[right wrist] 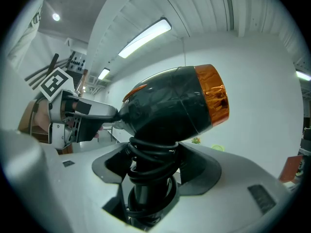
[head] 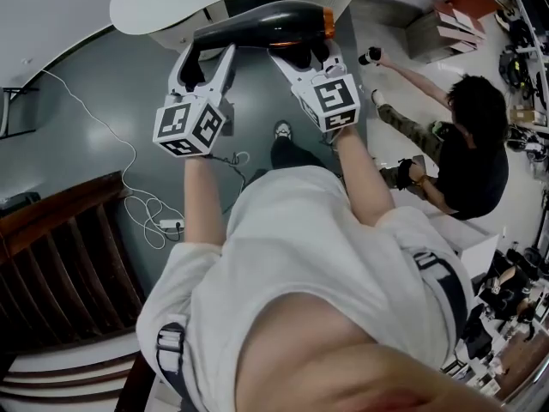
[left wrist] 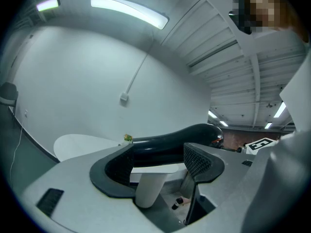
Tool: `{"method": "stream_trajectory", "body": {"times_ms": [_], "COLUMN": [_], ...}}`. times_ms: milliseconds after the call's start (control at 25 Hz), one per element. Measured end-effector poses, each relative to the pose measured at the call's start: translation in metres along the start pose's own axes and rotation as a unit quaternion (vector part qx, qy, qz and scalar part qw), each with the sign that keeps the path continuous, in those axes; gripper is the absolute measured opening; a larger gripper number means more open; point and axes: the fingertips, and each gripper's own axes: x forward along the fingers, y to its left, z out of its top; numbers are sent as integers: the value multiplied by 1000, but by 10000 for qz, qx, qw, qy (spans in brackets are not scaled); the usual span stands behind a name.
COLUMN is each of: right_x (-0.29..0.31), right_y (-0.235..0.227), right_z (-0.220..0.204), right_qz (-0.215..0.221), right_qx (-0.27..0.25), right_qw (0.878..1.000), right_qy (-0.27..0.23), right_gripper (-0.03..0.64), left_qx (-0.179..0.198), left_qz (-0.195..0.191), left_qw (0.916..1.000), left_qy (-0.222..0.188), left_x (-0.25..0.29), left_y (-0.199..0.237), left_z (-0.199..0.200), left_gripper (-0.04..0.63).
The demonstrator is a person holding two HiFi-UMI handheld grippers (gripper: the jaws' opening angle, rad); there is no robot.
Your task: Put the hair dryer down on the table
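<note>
The place is an indoor lab or workshop room. The floor (head: 94,93) is bare and grey, and the panelled ceiling (left wrist: 228,67) carries long strip lights (left wrist: 129,9). A white cable (head: 129,174) runs across the floor to a power strip (head: 171,225). Cardboard boxes (head: 446,24) and racks of equipment (head: 525,50) line the right side. A round white table (head: 154,7) and a dark wooden staircase (head: 60,256) stand nearby.

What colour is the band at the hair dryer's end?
Orange band, black hair dryer; right gripper view shows it best.
</note>
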Motion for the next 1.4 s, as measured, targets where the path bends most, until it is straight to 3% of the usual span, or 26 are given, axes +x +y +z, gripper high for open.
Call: {"method": "stream_trajectory", "body": {"times_ms": [440,960,1400], "right_x": [59,116,170], "right_y": [-70,-113,-137], "right_z": [-1,-1,-9], "right_qz": [260,752,668], "right_qx": [-8,-23,12], "right_qw": [9997,9971,9978], "right_qy": [-22,-64,-34], "right_gripper": [282,282,282], "left_qx": [-13,-9,17], "left_qz": [265,668,575], "left_qw": [9996,9978,9983], "left_qy": [56,-28,18], "left_x": [84,140,188], "left_y": [17,42,81], "left_z": [10,19,22], "left_gripper": [334,334,334]}}
